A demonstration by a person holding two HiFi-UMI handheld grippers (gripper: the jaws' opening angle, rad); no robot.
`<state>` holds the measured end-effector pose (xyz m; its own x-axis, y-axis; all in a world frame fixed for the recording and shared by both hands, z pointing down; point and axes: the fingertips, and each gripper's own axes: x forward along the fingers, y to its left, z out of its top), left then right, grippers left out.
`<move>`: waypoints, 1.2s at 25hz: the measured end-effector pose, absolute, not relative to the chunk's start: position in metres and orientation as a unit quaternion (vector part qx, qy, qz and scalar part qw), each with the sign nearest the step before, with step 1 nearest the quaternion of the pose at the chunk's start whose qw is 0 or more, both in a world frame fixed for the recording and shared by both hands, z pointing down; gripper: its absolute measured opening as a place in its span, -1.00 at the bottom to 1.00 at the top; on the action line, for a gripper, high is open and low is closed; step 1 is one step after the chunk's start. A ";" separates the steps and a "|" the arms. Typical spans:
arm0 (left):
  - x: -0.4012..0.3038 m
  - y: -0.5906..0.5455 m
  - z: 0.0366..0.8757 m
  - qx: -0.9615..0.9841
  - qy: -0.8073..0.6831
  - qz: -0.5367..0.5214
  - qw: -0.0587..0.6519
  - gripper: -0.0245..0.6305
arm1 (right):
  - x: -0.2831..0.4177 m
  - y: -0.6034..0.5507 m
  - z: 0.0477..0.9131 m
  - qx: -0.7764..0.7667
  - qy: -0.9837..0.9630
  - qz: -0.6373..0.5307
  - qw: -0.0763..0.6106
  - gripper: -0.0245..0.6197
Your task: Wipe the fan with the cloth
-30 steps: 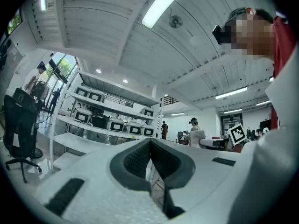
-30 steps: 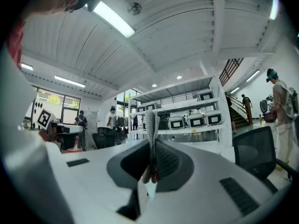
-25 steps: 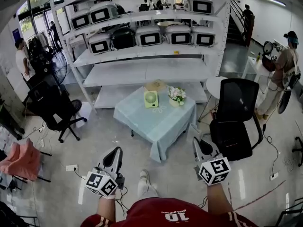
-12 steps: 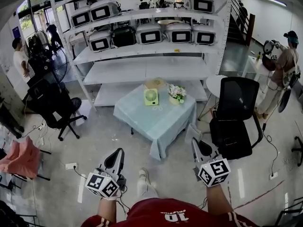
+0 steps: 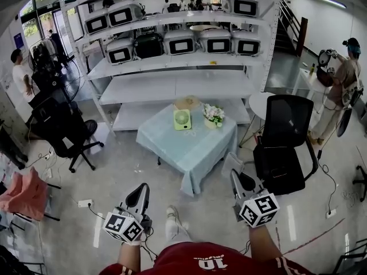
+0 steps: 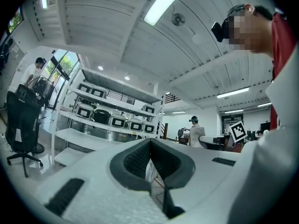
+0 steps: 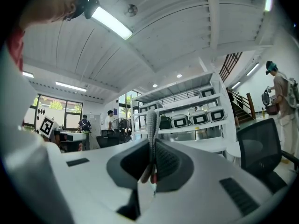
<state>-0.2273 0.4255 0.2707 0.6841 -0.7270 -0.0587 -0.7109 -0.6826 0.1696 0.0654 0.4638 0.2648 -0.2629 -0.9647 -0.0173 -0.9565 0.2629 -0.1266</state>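
At the near end of the floor, well short of the surface, the left tool [image 5: 140, 188] has its pads pressed together at the tips with nothing between them. The right tool [image 5: 234, 177] is likewise closed and empty. Ahead stands the surface [image 5: 195, 153] under a pale blue cover. The small green fan [image 5: 182, 120] sits upright near its far edge, with a pot of flowers [image 5: 214, 114] just beside it on the right. I cannot pick out a separate cloth anywhere, so the first risk is reaching for the fan with nothing to wipe it.

The fan looks light. My guess is a one-sided push would slide it or tip it into the flowers, so one tool should steady it. A black chair [image 5: 287, 136] crowds the surface's right corner and could snag the right arm.
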 end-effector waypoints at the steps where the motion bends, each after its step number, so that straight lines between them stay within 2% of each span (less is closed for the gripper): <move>1: -0.228 0.423 0.270 0.914 -0.394 -0.062 0.070 -0.92 | 0.065 0.461 0.265 -0.604 0.794 -0.046 0.045 -0.87; 14: -0.225 0.347 0.285 0.909 -0.394 -0.089 0.105 -0.92 | 0.063 0.382 0.260 -0.594 0.802 -0.058 0.038 -0.87; 21: -0.226 0.267 0.276 0.914 -0.391 -0.070 0.081 -0.92 | 0.046 0.305 0.244 -0.584 0.810 -0.039 0.014 -0.87; 30: -0.241 0.146 0.250 0.930 -0.356 -0.059 0.067 -0.92 | 0.025 0.204 0.226 -0.604 0.795 -0.037 0.031 -0.87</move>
